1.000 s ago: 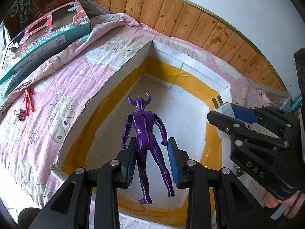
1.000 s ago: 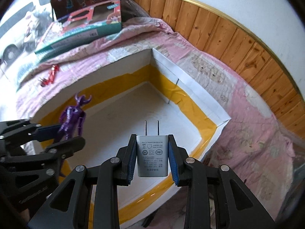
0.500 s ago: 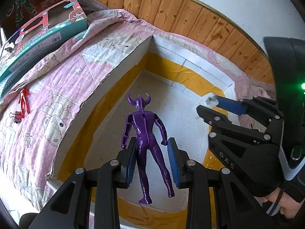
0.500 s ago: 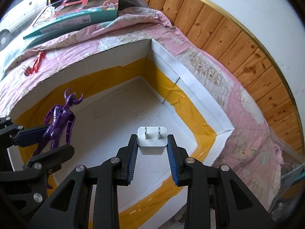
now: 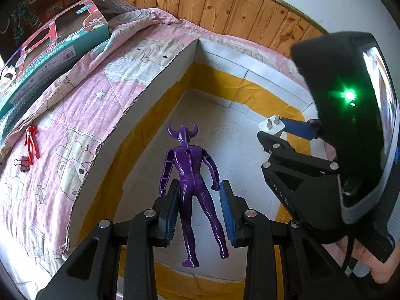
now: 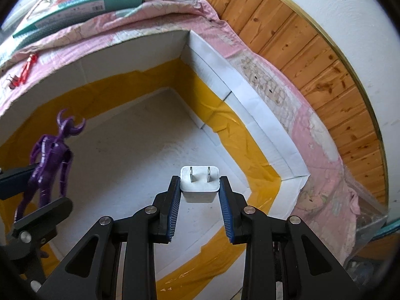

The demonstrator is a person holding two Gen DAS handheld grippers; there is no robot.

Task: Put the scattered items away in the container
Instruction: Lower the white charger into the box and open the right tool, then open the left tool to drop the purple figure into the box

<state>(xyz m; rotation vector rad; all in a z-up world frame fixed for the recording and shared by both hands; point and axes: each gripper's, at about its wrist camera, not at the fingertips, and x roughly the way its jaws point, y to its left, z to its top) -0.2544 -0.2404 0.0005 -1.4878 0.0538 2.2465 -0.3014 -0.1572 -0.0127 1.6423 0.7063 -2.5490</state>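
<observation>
A white cardboard box point(image 5: 155, 80) lined with yellow tape lies open on a pink quilt. My left gripper point(image 5: 199, 186) is shut on a purple horned toy figure point(image 5: 191, 165) at its waist and holds it above the box floor. To its right, my right gripper point(image 5: 273, 132) hangs over the box and grips a white charger plug point(image 5: 271, 125). In the right wrist view the right gripper point(image 6: 200, 178) is shut on the charger plug point(image 6: 200, 185), prongs pointing forward, inside the box point(image 6: 262, 115). The figure point(image 6: 50, 155) and the left gripper point(image 6: 35, 190) are at the left.
A small red figure point(image 5: 31, 141) and a binder clip point(image 5: 21, 162) lie on the quilt point(image 5: 82, 105) left of the box. Toy boxes point(image 5: 50, 50) stand at the back left. Wooden wall panelling point(image 5: 237, 7) runs behind. A person's hand point(image 5: 375, 265) shows at the lower right.
Both grippers have moved forward and lower over the box. The right gripper has tipped the charger so its pronged face shows, and has come closer to the left one.
</observation>
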